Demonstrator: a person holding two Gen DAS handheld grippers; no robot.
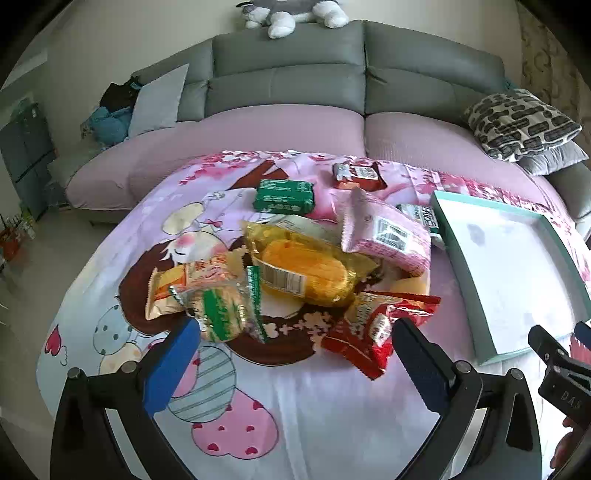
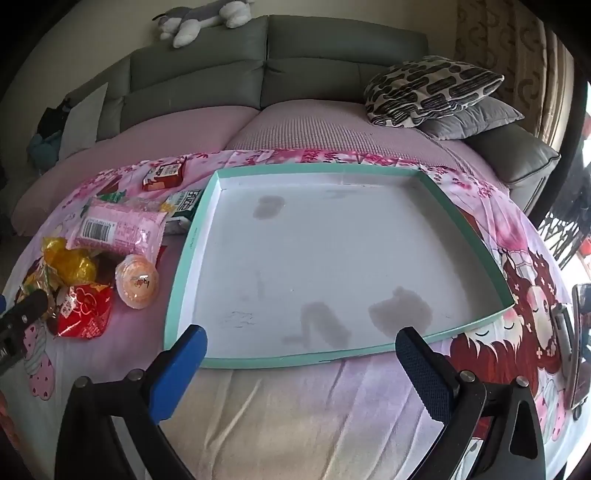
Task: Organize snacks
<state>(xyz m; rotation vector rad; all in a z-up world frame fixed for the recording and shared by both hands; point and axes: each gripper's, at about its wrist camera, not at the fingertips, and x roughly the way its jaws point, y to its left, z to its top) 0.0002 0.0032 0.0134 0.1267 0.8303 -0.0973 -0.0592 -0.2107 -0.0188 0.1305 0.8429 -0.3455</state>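
a heap of crinkly snack packets is lying on the cartoon-printed cloth (image 1: 314,406) that is covering the worktop, toward its left side. a clear yellow wrapper with an orange cake (image 1: 310,273) is sitting on top of the heap, a puffy pink packet (image 1: 384,232) is leaning just beside it, a green-striped clear packet (image 1: 221,310) is resting at the near left and a shiny red packet (image 1: 373,332) at the near right. a flat green packet (image 1: 283,195) and a red box (image 1: 356,175) are lying apart, nearer the far edge. a round orange jelly cup (image 2: 137,282) is sitting just beside the shallow box lid (image 2: 465,221), a teal-rimmed rectangle with a stained white inside, which is occupying the right side.

the left hand-held gripper (image 1: 295,354) is hovering with jaws wide over the near edge of the heap, gripping nothing. the right hand-held gripper (image 2: 301,362) is likewise gaping wide at the lid's near rim.

a grey sofa (image 2: 332,66) with a patterned cushion (image 2: 428,88) and a plush toy (image 1: 291,14) is standing behind.
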